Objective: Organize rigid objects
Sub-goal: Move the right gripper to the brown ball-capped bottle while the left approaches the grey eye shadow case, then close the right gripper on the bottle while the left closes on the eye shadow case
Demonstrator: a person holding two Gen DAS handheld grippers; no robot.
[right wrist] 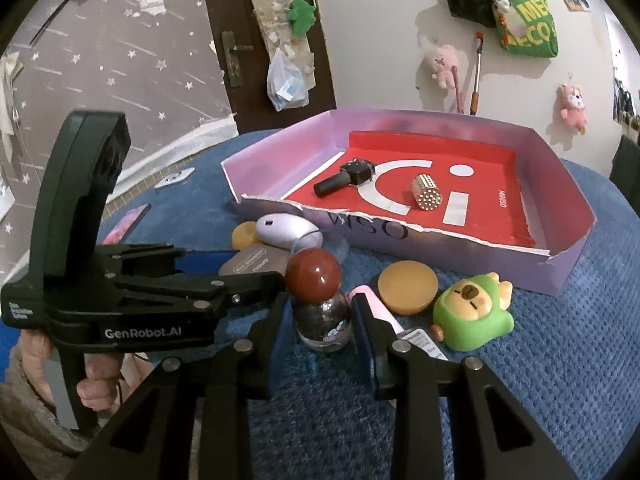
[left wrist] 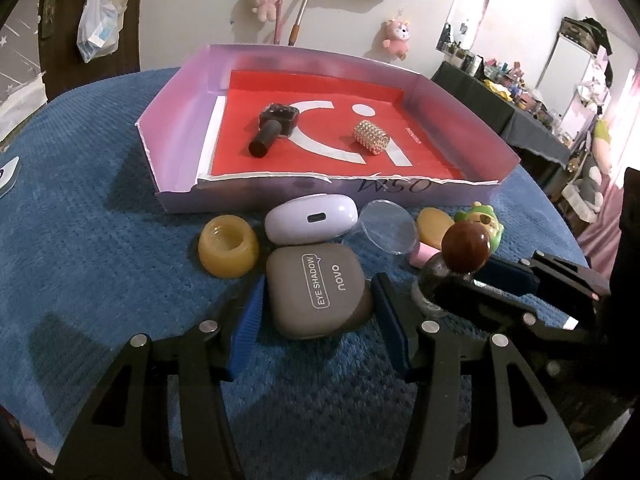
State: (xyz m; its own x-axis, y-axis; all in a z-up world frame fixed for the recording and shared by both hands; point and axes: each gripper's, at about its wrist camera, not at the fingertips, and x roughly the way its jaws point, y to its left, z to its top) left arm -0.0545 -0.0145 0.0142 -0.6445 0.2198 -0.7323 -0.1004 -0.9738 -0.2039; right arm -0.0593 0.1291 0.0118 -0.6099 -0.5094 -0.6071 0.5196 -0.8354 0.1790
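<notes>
On the blue-covered table (left wrist: 100, 208), the left gripper (left wrist: 318, 312) has its blue pads against both sides of a grey eye shadow case (left wrist: 316, 294), clamped on it. Beside it, the right gripper (right wrist: 322, 320) is closed on a small glitter bottle (right wrist: 324, 322) with a round brown cap, standing upright. A white oval case (left wrist: 310, 220), an amber jar (left wrist: 229, 246), its amber lid (right wrist: 408, 286), a clear disc (left wrist: 386, 226) and a green toy figure (right wrist: 470, 316) lie near the shallow lilac box (left wrist: 172, 128), which already holds a black bottle (left wrist: 276, 128) and a studded gold cylinder (left wrist: 371, 137).
</notes>
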